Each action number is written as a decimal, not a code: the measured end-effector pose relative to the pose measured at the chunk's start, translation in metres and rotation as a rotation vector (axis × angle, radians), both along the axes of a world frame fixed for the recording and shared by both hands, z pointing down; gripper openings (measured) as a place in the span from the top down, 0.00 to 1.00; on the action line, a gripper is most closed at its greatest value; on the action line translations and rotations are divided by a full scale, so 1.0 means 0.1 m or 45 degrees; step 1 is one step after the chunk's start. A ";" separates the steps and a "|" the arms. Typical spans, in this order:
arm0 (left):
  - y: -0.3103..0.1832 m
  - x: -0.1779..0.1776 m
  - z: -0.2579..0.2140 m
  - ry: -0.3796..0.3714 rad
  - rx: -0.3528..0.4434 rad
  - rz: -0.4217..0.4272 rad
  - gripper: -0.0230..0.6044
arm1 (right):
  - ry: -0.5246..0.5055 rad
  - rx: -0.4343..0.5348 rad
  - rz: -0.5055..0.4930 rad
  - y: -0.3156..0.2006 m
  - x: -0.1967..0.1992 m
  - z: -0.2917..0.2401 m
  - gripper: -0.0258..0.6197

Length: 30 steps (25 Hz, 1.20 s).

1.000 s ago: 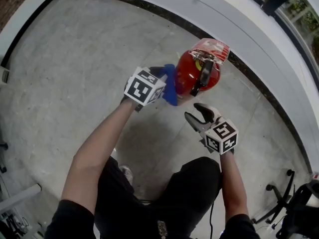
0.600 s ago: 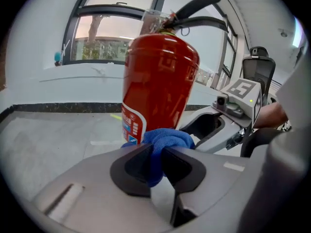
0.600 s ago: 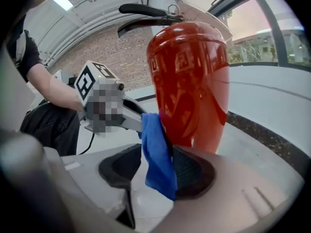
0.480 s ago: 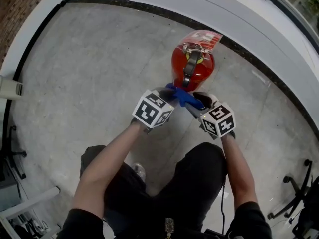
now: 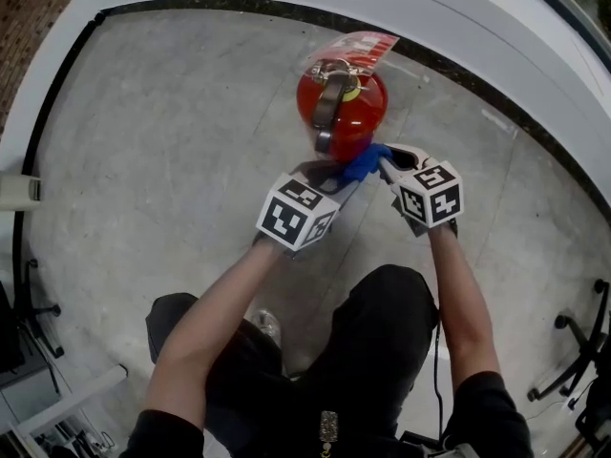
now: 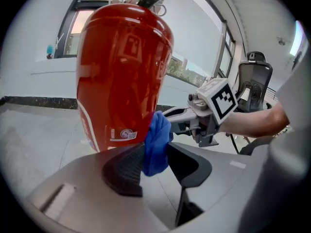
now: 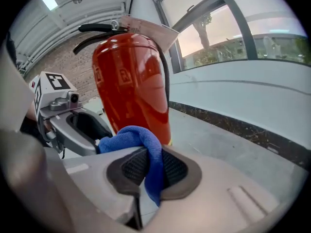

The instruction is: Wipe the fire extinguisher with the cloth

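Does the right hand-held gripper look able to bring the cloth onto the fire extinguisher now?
Probably yes. The right hand-held gripper, jaws just closing, pinches the cloth; the fire extinguisher stands close ahead. On the left hand-held gripper, the jaws, just opening, stand apart around the cloth.

Left tongs (image 6: pixel 155 159) just opening, cloth (image 6: pixel 158 135) between; right tongs (image 7: pixel 148 166) just closing, pinching it.

Soft daylight from the windows (image 7: pixel 228 38) glints on the fire extinguisher (image 6: pixel 121 72); edges warp.
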<state>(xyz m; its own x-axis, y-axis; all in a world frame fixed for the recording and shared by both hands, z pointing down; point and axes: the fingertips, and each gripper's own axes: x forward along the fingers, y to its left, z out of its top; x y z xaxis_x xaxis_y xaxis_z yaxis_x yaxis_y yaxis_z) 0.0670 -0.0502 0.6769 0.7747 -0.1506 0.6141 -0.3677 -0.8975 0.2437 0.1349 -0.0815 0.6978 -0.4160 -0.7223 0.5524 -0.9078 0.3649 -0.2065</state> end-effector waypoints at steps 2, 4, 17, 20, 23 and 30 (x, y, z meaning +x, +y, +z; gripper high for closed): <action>-0.03 -0.05 0.06 -0.025 -0.009 -0.023 0.72 | -0.001 -0.009 0.030 -0.14 0.14 0.05 0.89; -0.04 -0.07 0.15 -0.054 -0.021 -0.028 0.72 | -0.009 0.000 0.052 -0.31 0.28 0.08 0.89; 0.08 -0.41 0.29 -0.140 -0.045 -0.049 0.72 | -0.142 0.071 -0.195 -1.42 0.17 -0.01 0.89; 0.09 -0.41 0.29 -0.131 -0.038 -0.043 0.72 | -0.147 0.077 -0.199 -1.32 0.20 -0.02 0.89; 0.14 -0.34 0.31 -0.121 -0.048 -0.020 0.72 | -0.135 0.078 -0.179 -1.10 0.25 -0.01 0.89; 0.22 -0.10 0.35 -0.093 -0.044 0.046 0.72 | -0.088 0.053 -0.131 -0.44 0.24 0.14 0.89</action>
<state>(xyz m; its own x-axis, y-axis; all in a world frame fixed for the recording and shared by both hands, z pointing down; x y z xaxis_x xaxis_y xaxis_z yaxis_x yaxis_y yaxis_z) 0.0570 -0.0286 0.7121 0.7320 -0.1011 0.6737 -0.3531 -0.9021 0.2482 0.1593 -0.1253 0.7121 -0.5252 -0.6956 0.4902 -0.8493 0.4649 -0.2503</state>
